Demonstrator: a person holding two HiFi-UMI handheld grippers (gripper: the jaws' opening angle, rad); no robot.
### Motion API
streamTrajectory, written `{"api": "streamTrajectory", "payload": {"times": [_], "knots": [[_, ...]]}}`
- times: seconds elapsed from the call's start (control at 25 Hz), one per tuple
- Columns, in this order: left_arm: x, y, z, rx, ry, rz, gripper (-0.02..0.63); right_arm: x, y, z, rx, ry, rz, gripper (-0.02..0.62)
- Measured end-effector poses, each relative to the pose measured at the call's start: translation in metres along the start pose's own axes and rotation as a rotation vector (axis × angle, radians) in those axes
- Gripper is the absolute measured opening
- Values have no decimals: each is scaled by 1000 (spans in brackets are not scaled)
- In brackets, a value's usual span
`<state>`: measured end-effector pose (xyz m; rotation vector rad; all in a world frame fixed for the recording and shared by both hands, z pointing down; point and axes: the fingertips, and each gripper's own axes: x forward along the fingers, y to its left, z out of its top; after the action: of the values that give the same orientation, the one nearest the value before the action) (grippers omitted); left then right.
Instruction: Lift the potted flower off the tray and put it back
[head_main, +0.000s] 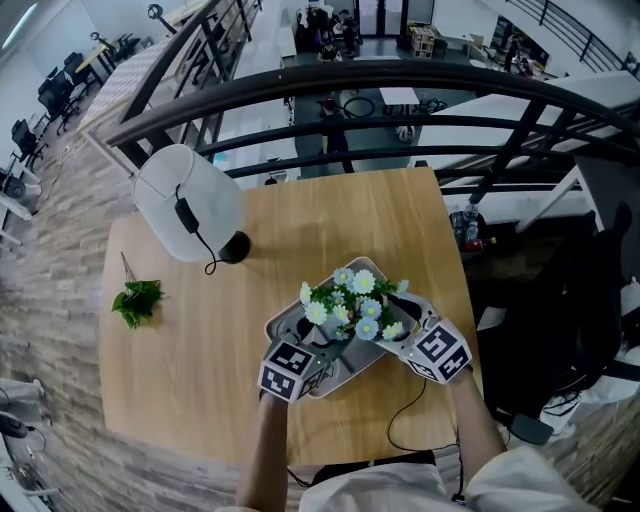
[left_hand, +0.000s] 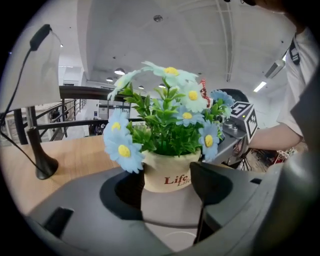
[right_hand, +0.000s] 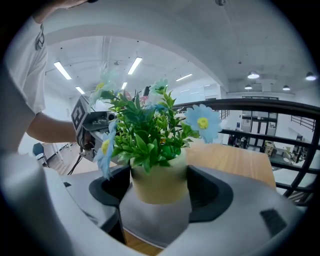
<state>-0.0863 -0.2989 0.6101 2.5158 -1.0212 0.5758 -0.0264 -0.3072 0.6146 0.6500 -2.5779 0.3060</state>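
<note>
The left gripper (left_hand: 167, 189) has its jaws drawn in on the cream pot of the potted flower (left_hand: 167, 135), one dark pad against each side. Only the left gripper view shows the red "Life" print on the pot. It also catches the marker cube of the right gripper (left_hand: 245, 118) behind the blooms.

The right gripper view shows the right gripper (right_hand: 156, 189) closed the same way on the plain back of the potted flower (right_hand: 150, 145), a pad pressing each flank. Grey tray (right_hand: 155, 220) lies under the pot, with a strip of wood below it. Whether the pot's base rests on the tray or hangs just clear, I cannot tell.

The head view shows how the two meet: the left gripper (head_main: 328, 350) and the right gripper (head_main: 397, 340) come at the potted flower (head_main: 355, 305) from opposite sides. The tray (head_main: 283, 325) sits near the near edge of the table (head_main: 200, 380), toward its near right corner.

A white lamp (head_main: 187, 203) stands at the far left corner, and a green sprig (head_main: 137, 300) lies by the left edge. A black cable (head_main: 405, 410) trails over the near edge.
</note>
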Motion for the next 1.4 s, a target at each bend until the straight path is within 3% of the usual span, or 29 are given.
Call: {"api": "streamTrajectory", "payload": {"times": [0.36, 0.6, 1.08, 1.4], "knots": [[32, 22, -27, -60, 40, 13, 310, 33, -22, -28, 24, 46, 7, 380], [45, 31, -38, -24, 70, 61, 310, 48, -31, -43, 22, 54, 7, 385], [53, 34, -37, -73, 24, 97, 313, 53, -45, -43, -67, 62, 73, 403], [56, 34, -38, -97, 28, 142, 314, 54, -48, -45, -73, 65, 94, 407]]}}
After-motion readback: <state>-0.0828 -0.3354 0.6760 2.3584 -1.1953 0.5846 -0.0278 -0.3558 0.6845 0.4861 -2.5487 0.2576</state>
